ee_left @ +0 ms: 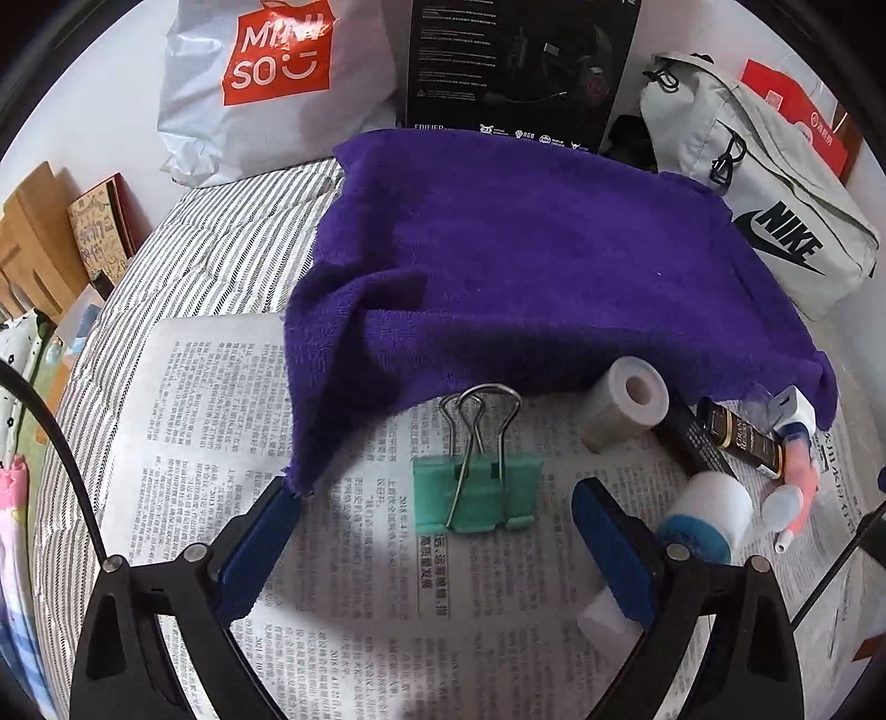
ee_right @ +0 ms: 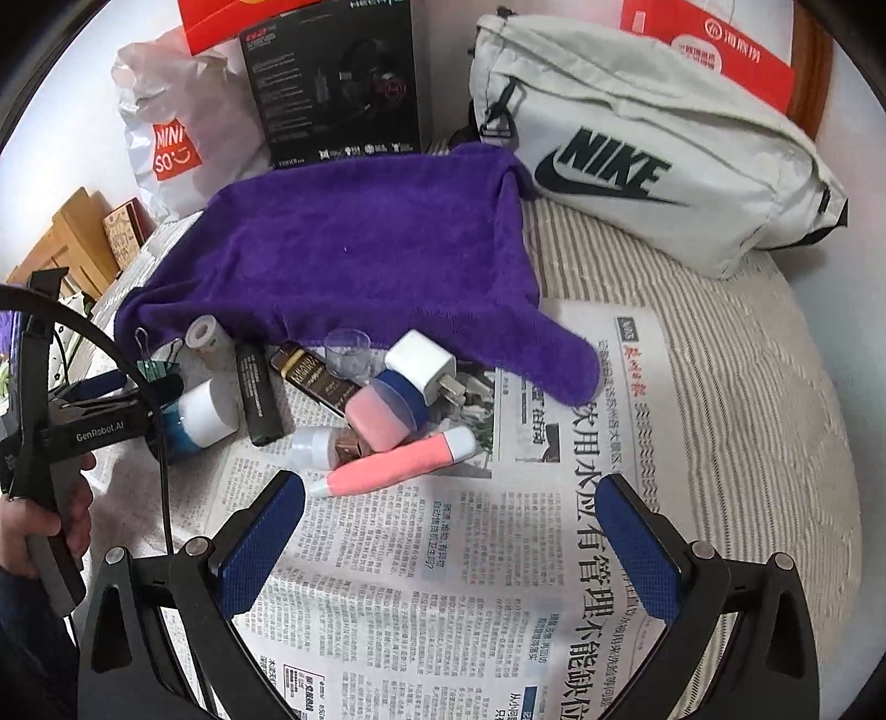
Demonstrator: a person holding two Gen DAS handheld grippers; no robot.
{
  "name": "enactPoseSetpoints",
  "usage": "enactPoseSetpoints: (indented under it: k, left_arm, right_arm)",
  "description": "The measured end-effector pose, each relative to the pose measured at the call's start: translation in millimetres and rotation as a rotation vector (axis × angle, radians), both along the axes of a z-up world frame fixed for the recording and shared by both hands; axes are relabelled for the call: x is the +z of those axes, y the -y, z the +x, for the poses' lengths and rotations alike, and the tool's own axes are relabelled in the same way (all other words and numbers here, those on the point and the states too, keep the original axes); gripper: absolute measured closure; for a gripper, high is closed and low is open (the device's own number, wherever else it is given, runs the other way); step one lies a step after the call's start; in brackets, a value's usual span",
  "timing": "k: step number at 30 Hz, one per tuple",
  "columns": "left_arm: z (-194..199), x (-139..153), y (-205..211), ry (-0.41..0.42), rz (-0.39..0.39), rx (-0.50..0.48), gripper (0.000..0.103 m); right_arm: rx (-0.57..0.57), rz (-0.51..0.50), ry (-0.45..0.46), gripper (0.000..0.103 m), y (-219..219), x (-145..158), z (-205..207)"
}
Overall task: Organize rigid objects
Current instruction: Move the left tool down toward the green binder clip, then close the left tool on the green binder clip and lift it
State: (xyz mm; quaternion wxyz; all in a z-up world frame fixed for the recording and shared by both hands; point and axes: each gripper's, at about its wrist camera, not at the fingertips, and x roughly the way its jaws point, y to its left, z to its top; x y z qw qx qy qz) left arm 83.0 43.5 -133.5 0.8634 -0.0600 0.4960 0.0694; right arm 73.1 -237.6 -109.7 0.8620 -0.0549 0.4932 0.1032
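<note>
Both grippers' fingers spread, empty; purple towel (ee_left: 526,266) perhaps overhangs green binder clip (ee_left: 476,487)

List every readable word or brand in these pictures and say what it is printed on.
"MINI SO": white plastic bag.
"NIKE": grey pouch.
"EDIFIER": black box; its fine print is too small.
"GenRobot.AI": left gripper body.
Chinese headlines: newspaper; body text too small.
Brown tube label: blurred.
Red box logo: unreadable.

NIKE shows on the grey bag (ee_right: 637,138), MINISO on the plastic bag (ee_left: 277,61), EDIFIER on the black box (ee_left: 515,66), GenRobot.AI on the left gripper (ee_right: 99,432).
</note>
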Motion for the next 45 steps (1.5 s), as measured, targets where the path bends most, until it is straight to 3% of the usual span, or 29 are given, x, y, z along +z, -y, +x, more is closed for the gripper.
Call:
enactPoseSetpoints:
  k: [4, 6, 12, 18, 32, 38, 42, 44, 45]
  left_arm:
    - [1.4, -1.7, 3.9, 0.012, 0.017, 0.014, 0.011]
    - [0.7, -0.8, 6.5, 0.033, 0.039, 0.02, 0.027]
    - [-11.5, 2.0, -3.4, 0.05, 0.033, -0.013, 0.055]
    - [-30.5, 7.5, -24.0, 0.053, -0.043, -0.037, 0.056]
    - [-22.6, 7.1, -17.3, 0.052, 0.02, -0.125, 0.052]
    - [-36.7, 9.9, -19.1, 0.049, 0.003, -0.131, 0.061]
    - [-34.1, 11.2, -19.5, 0.049, 0.008, -0.13, 0.061]
    - [-30.4, 10.0, -19.5, 0.043, 0.021, -0.133, 0.058]
    - [-29.6, 10.2, -19.1, 0.044, 0.022, -0.136, 0.049]
  right_arm:
    - [-0.006, 0.009, -0.016, 0.0, 4.1, -7.2, 2.7]
    - [-0.01, 0.016, -0.022, 0.0, 6.9, -10.3, 4.2]
    - [-0.023, 0.042, -0.029, 0.0, 15.5, -13.8, 5.7]
    - [-0.024, 0.058, -0.02, 0.0, 19.9, -11.2, 3.3]
    - [-0.023, 0.044, -0.043, 0.0, 18.8, -16.8, 5.8]
    - [-0.019, 0.045, -0.041, 0.0, 16.9, -15.9, 5.1]
    - [-0.012, 0.04, -0.047, 0.0, 13.4, -17.4, 5.4]
    - [-0.008, 0.041, -0.048, 0.0, 12.1, -17.7, 5.0]
    - [-0.006, 0.041, -0.048, 0.0, 11.7, -17.6, 4.8]
